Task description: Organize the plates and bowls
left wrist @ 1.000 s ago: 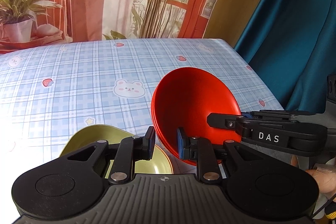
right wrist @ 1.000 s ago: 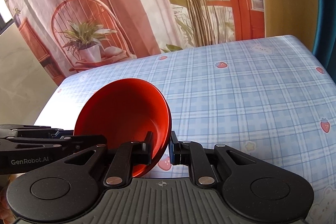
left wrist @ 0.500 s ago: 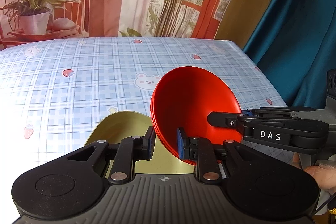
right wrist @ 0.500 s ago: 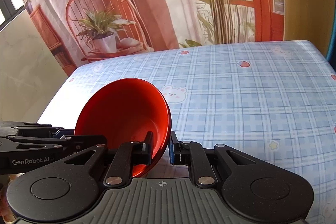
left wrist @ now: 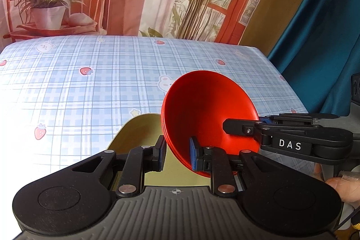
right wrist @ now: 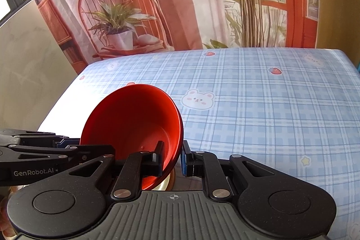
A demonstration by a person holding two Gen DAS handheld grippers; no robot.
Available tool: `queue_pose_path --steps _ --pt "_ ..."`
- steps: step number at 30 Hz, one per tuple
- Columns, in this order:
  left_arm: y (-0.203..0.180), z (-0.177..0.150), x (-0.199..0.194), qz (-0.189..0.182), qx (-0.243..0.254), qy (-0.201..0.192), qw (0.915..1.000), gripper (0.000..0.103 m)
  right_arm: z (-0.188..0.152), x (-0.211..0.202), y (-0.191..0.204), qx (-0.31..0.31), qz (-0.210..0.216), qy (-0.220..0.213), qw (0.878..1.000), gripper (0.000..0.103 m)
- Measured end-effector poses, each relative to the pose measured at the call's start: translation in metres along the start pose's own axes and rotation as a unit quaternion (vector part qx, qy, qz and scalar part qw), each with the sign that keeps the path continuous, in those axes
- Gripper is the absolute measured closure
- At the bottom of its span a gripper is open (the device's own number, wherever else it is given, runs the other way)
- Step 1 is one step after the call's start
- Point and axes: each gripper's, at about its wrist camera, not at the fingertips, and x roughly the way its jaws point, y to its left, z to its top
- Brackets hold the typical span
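Item: red bowl point(left wrist: 209, 118), one, possibly a nested stack; ridges along its rim in the left wrist view suggest several shells, though this cannot be confirmed. Position: lifted off the worktop point(left wrist: 94, 91), tilted steeply with its opening facing the far edge, above the near edge.

Holders: left gripper point(left wrist: 176, 153), fingers clenched on the bowl's left rim wall, one pad outside and one inside. Right gripper point(right wrist: 172, 158), fingers clenched on the opposite rim, likewise straddling the wall. Each gripper shows in the other's view, entering from the side.

Item: yellow-green plate point(left wrist: 144, 134), one, lying flat on the worktop near its near edge, directly below and partly behind the bowl. In the right wrist view only a sliver of it point(right wrist: 168, 181) shows beneath the bowl.

Surface: blue plaid cloth with bear and strawberry prints; no other dishes visible on it.

Status, as judged: bowl gathered and in carriage, not yet set down. Plate appears to be the receiving base. Remaining: level the bowl, lower it onto the plate, release both grips.
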Motion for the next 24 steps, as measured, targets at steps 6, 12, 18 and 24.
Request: queue_pose_path --steps 6,12,18,24 --pt "0.011 -0.006 0.001 0.005 -0.012 0.006 0.9999 0.080 0.000 0.011 0.010 -0.009 0.004 0.009 1.000 0.089" --pt "0.024 -0.012 0.004 0.012 -0.028 0.013 0.9994 0.080 -0.003 0.027 0.022 -0.020 0.006 0.024 0.999 0.089" --pt "0.035 -0.017 0.007 0.020 -0.034 0.019 0.9990 0.080 -0.005 0.042 0.035 -0.034 0.000 0.036 0.999 0.089" --pt "0.041 -0.019 0.014 0.026 -0.044 0.018 0.9985 0.079 -0.002 0.056 0.042 -0.044 -0.019 0.040 0.998 0.089"
